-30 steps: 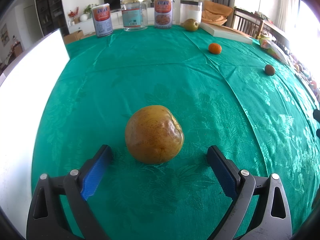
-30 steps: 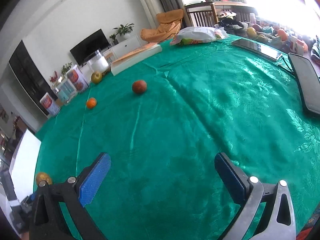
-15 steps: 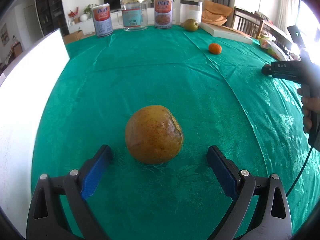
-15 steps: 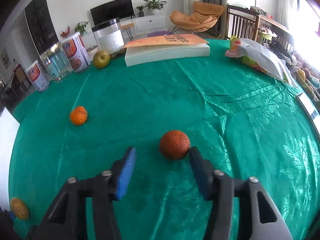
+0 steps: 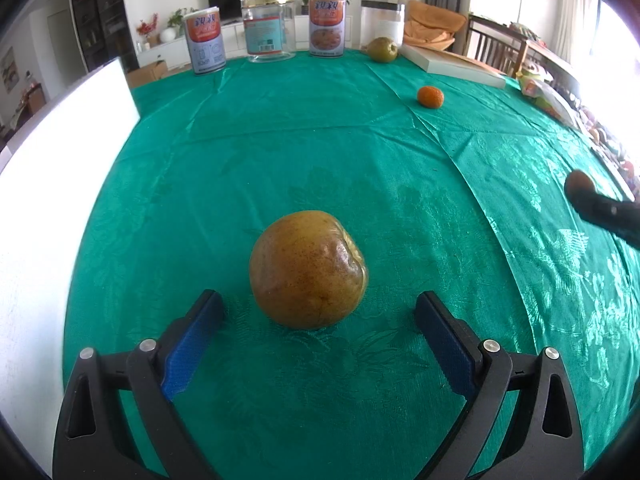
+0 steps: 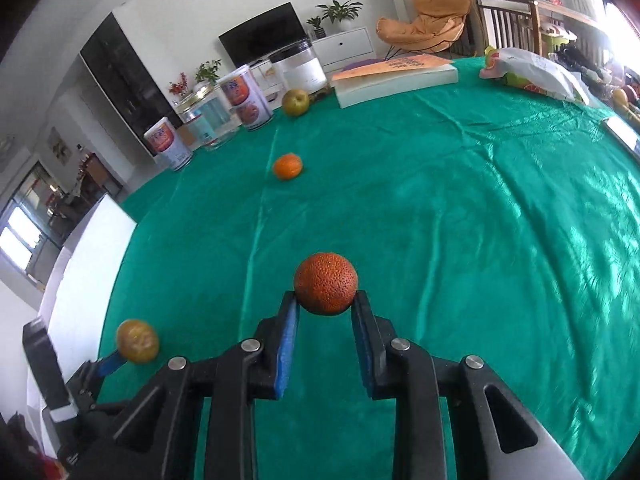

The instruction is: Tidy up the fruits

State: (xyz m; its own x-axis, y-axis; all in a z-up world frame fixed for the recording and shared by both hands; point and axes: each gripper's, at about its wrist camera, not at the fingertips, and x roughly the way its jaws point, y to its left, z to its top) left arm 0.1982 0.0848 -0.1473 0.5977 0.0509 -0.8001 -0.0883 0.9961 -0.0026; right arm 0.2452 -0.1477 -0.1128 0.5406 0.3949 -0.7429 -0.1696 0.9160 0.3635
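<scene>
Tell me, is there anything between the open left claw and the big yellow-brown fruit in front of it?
Nothing visible. The left claw is open, and only bare green tablecloth lies between its fingers and the yellow-brown fruit.

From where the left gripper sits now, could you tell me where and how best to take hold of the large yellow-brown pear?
Grip the yellow-brown pear across its widest middle, coming straight forward and level with the green tablecloth. It is round and broad, lying on its side just ahead of the open left gripper, centred between the blue pads. Avoid the dented end on its right.
</scene>
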